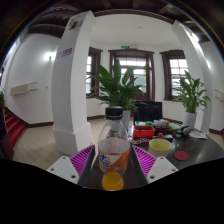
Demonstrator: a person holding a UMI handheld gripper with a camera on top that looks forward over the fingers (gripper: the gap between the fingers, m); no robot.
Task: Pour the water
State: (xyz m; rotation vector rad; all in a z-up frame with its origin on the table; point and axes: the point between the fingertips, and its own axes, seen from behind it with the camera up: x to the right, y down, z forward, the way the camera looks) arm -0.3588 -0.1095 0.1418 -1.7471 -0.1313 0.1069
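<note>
A clear plastic bottle with an orange-and-blue label and orange liquid at its base stands upright between my fingers. Its white cap is at the top. My gripper is shut on the bottle, both purple pads pressing against its sides. Just beyond the right finger a yellow-green cup sits on the dark table. The bottle's base hides the part of the table right under it.
On the table beyond the cup lie a small red round lid, a red-and-green object and a black box. A white pillar stands to the left, potted plants and windows behind.
</note>
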